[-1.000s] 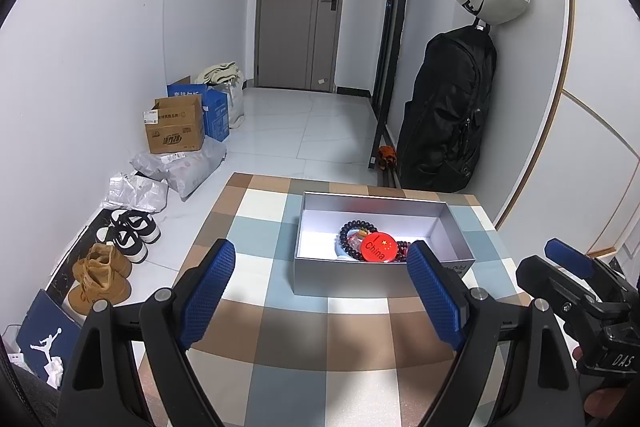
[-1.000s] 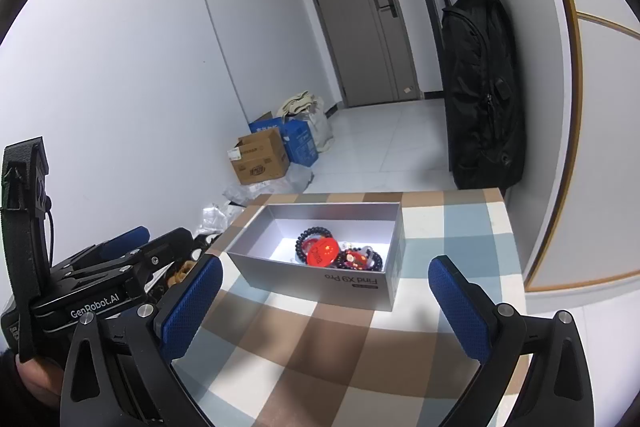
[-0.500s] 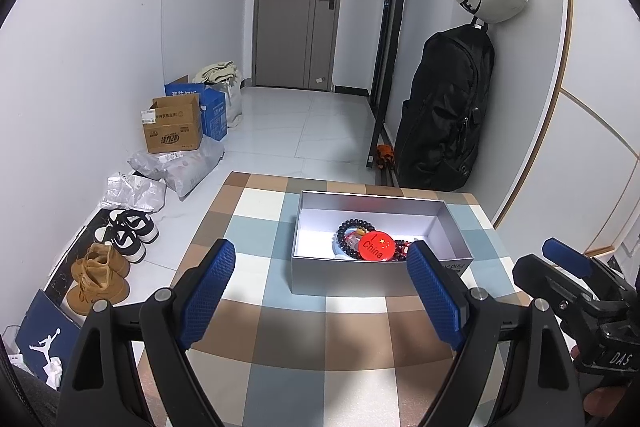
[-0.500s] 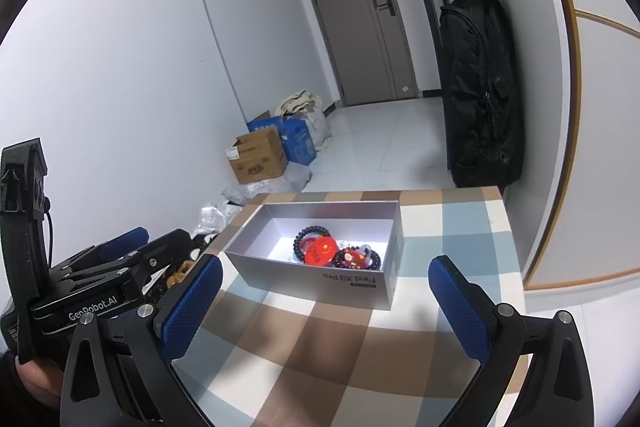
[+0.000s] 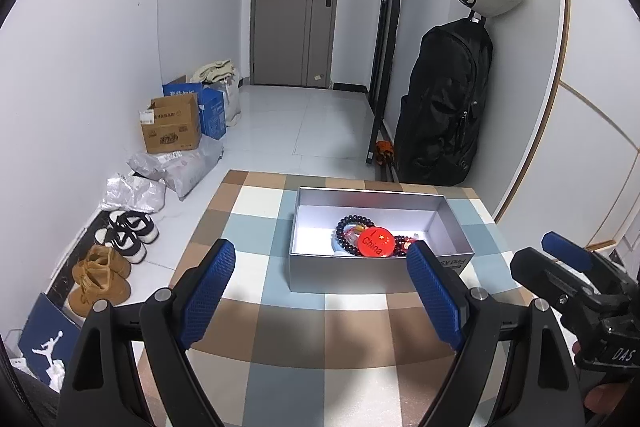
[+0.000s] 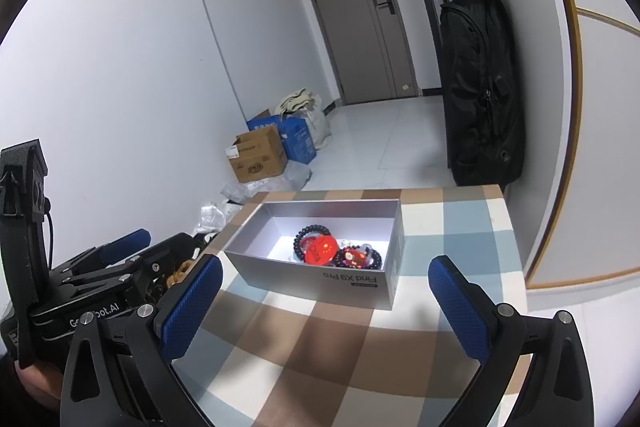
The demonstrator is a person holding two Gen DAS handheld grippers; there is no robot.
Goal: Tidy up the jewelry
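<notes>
Two hand-held grippers, left (image 5: 320, 291) and right (image 6: 326, 301), both released, face one box (image 5: 360, 277) holding one red badge (image 5: 375, 241)

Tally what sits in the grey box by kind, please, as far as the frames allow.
Box contents:
Red badge: 1
Dark bead bracelets: 2
Pale items, partly hidden, kind unclear: at least 1
Total: at least 4

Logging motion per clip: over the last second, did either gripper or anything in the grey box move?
Hardly anything. Both views drift very slightly, with the grey box sitting a little nearer. The left gripper and right gripper stayed open and empty, short of the box. The bead bracelets and red China badge lie inside as before.
</notes>
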